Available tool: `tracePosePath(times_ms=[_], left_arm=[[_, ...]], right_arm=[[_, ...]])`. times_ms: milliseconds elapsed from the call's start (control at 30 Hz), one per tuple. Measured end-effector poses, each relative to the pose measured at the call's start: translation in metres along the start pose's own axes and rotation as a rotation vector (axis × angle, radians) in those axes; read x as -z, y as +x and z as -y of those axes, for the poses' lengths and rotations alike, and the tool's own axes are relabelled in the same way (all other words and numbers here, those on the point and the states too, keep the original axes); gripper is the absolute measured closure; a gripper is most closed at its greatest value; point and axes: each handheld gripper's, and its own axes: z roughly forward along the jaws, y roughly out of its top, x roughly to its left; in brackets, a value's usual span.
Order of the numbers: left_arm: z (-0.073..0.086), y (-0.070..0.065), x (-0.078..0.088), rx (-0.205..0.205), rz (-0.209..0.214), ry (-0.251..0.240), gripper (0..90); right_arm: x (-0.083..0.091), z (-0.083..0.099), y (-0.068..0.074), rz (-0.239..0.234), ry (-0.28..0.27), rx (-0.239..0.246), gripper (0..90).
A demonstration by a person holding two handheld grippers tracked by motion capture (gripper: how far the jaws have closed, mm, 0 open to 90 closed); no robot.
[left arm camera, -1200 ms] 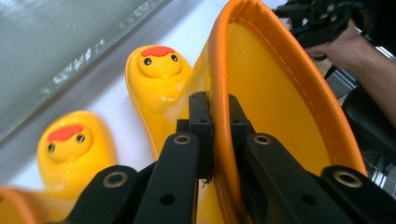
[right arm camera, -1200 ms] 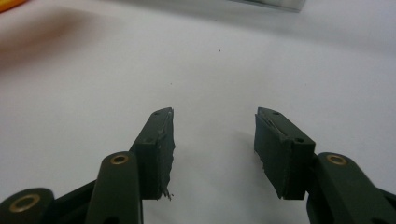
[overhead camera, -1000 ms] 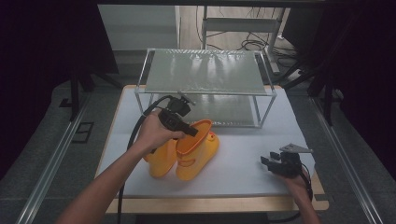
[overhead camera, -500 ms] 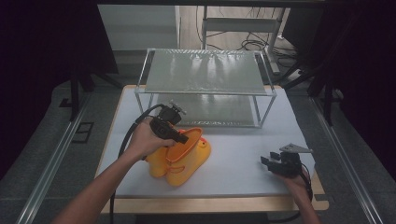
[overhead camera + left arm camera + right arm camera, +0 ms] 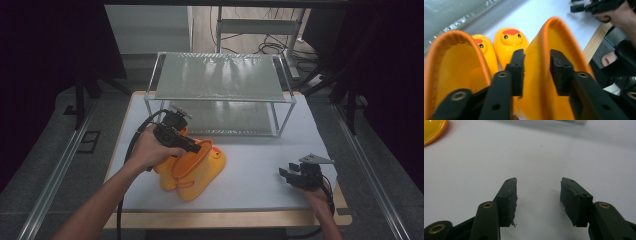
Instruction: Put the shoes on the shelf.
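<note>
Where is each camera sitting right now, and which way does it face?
High view: above the person's side, looking forward and down at the table, wire shelf rack and both forearms.
Left gripper view: on the left tongs, which have just been opening, their jaws astride a yellow duck boot's rim without pressing it.
Right gripper view: on the right tongs, open over the bare white mat.
Shared: the boots and the right tongs in the high and left gripper views.

wire shelf rack (image 5: 220, 85) | white table mat (image 5: 260, 165) | floor cables (image 5: 270, 47)
</note>
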Motion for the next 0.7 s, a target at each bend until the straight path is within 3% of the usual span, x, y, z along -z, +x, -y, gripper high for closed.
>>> tracePosePath(times_ms=[300, 467, 700], left_arm=[[0.002, 0.008, 0.028, 0.035, 0.011, -0.083, 48.9], [0.007, 0.015, 0.037, 0.052, 0.005, -0.081, 46.2], [0.013, 0.021, 0.037, 0.073, 0.017, -0.058, 42.9]], right_arm=[[0.000, 0.000, 0.000, 0.001, -0.001, -0.002, 47.3], [0.000, 0.000, 0.000, 0.002, 0.000, -0.001, 47.3], [0.000, 0.000, -0.001, 0.003, 0.001, -0.001, 47.3]])
